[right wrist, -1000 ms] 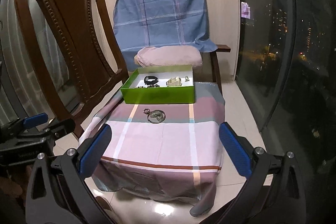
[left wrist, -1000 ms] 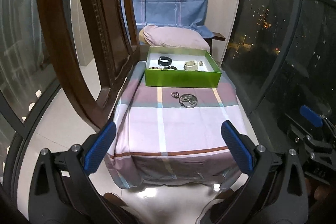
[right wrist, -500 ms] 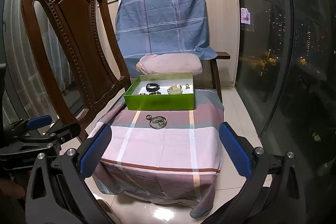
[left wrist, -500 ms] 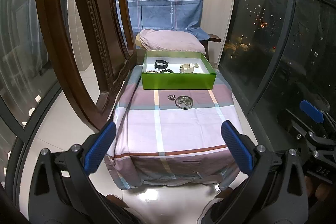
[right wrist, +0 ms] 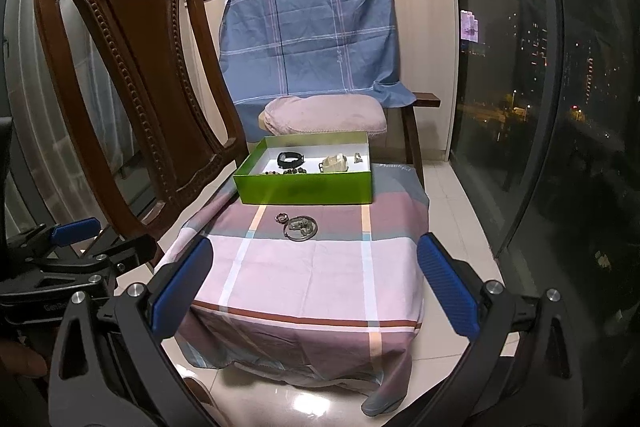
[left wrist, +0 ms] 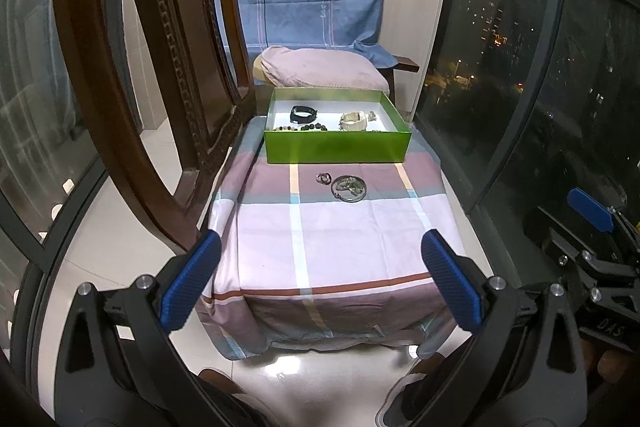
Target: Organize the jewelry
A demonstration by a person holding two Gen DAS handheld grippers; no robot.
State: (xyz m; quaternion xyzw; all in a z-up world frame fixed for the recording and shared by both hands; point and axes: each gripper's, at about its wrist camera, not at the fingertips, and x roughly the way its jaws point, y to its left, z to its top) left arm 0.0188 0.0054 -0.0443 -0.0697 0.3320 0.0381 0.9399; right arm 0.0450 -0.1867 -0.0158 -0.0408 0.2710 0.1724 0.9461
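A green box [left wrist: 337,145] [right wrist: 304,183] stands at the far end of a cloth-covered table [left wrist: 340,227] [right wrist: 312,267]. It holds a black band [left wrist: 303,113] [right wrist: 291,158], a cream bracelet [left wrist: 354,121] [right wrist: 335,163] and dark beads [left wrist: 308,127]. In front of the box lie a round bangle with green pieces [left wrist: 349,188] [right wrist: 302,227] and a small ring [left wrist: 323,178] [right wrist: 282,217]. My left gripper [left wrist: 320,279] and right gripper [right wrist: 312,283] are both open and empty, well short of the jewelry, before the table's near edge.
A carved wooden chair [right wrist: 132,87] [left wrist: 132,67] stands left of the table. A pink cushion [right wrist: 324,115] and blue cloth [right wrist: 312,31] are behind the box. Dark windows [right wrist: 560,107] run along the right. The floor is tiled.
Both grippers have drawn back and risen a little, so the table and box look smaller and farther away. Both stay open. The jewelry has not moved.
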